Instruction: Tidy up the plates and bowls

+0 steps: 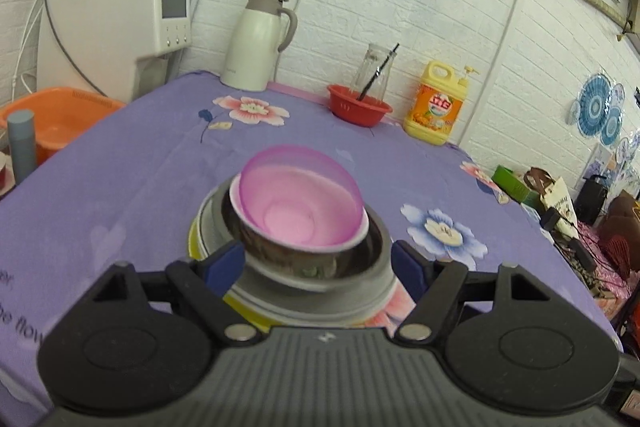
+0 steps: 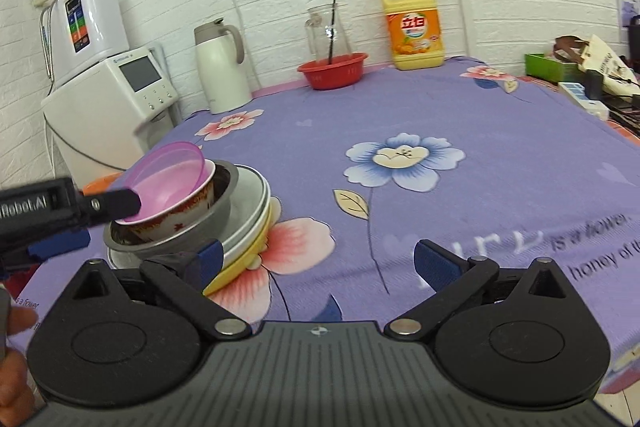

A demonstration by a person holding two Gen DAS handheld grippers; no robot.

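Fingers of the left gripper stand apart either side of the stacked dishes, pads not pressing; the right gripper is spread wide, grasping nothing.
A pink bowl sits tilted in a patterned bowl, nested in a steel bowl on stacked plates on the purple flowered tabletop.

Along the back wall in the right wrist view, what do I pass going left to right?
White dispenser → white thermos jug → red basin, with the glass carafe right behind it → yellow detergent bottle → green box.
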